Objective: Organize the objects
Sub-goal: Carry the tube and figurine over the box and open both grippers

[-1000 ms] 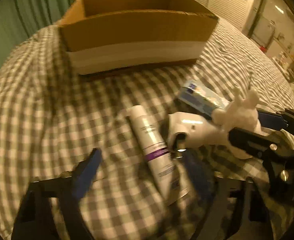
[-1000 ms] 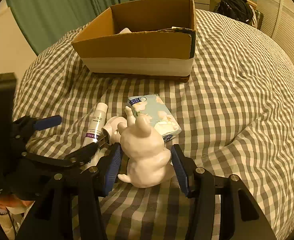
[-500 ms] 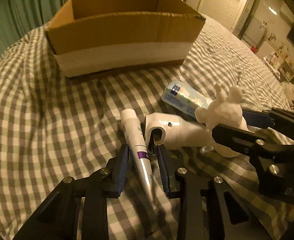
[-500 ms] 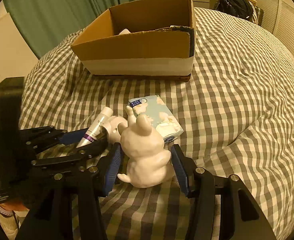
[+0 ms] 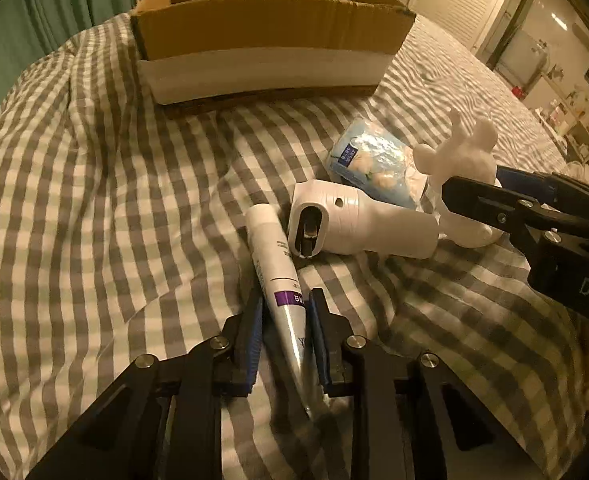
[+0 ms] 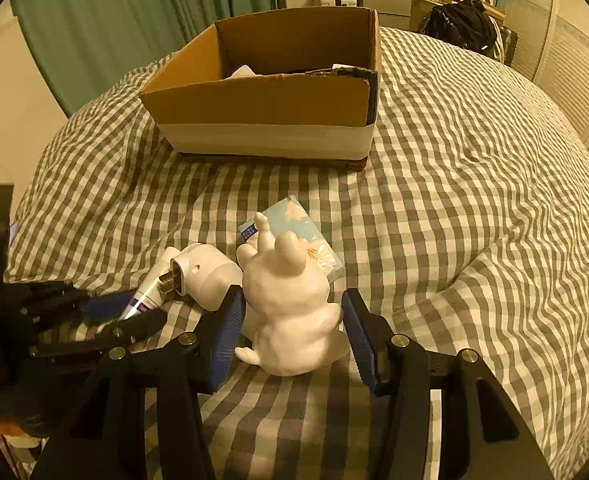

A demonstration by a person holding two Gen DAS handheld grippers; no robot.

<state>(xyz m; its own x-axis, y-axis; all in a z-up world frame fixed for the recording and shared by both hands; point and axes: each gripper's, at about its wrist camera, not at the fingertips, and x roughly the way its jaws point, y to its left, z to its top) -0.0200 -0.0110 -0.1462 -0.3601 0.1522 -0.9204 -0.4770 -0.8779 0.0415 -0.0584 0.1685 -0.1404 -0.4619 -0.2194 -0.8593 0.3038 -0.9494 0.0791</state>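
My left gripper is shut on a white tube with a purple band, which lies on the checked bedspread. A white plug-in device lies just right of the tube. My right gripper is open, its blue pads standing either side of a white rabbit figurine with a gap on the right side. A blue tissue pack lies behind the rabbit. The rabbit and the tissue pack also show in the left wrist view. An open cardboard box stands beyond.
The checked bedspread is soft and wrinkled. The box holds some items, partly hidden. Green curtains hang behind at left. A black bag and furniture stand past the bed's far edge.
My left gripper has come forward over the tube and its jaws have closed from wide open onto it. The right gripper stays around the rabbit, barely changed.
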